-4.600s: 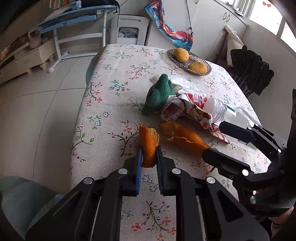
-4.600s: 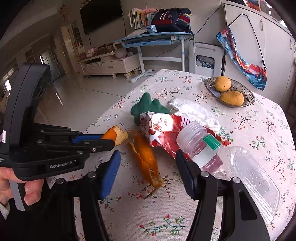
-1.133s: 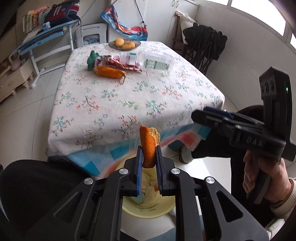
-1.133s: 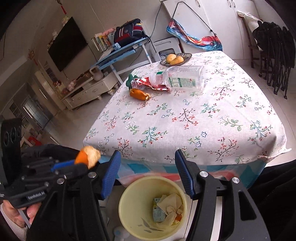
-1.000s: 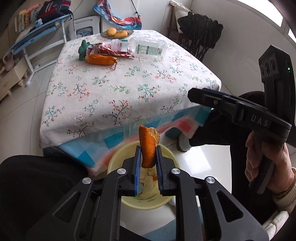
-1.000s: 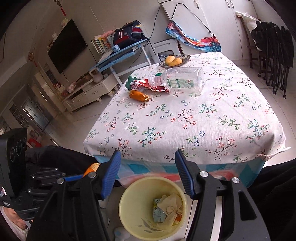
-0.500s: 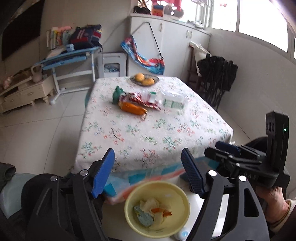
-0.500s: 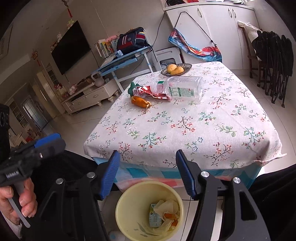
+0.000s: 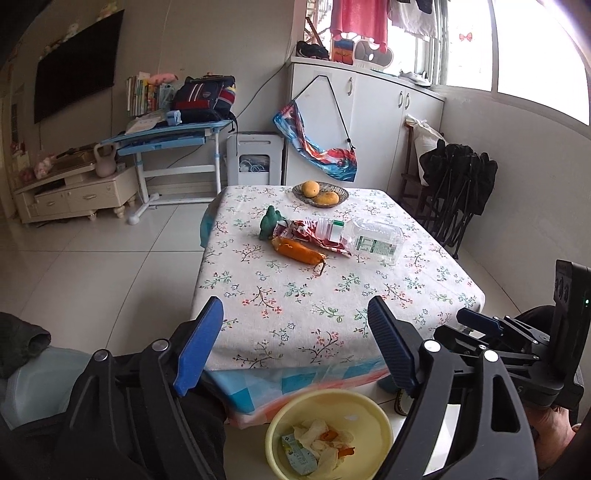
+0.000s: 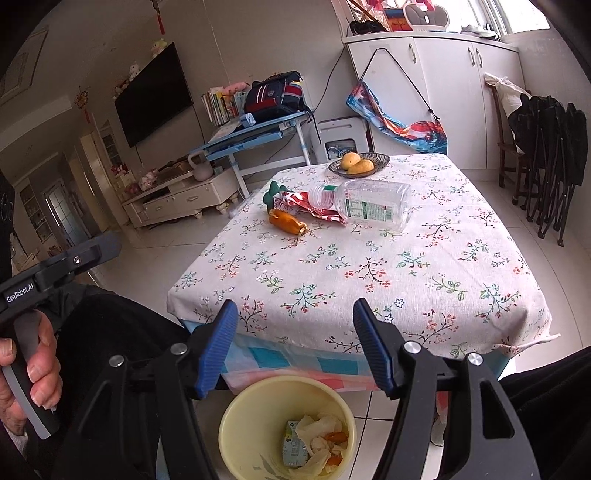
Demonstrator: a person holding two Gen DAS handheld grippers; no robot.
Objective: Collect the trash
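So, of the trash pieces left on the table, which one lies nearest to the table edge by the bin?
The orange peel: it lies in front of the red wrapper and clear plastic bottle.

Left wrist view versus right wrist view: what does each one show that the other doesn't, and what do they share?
Only the left wrist view shows the right gripper from outside and red laundry at the window. Only the right wrist view shows a hand gripping the left gripper's handle, and a doorway at far left. Both show the yellow bin holding trash below the table edge, the orange peel, red wrapper, plastic bottle and fruit dish on the tablecloth.
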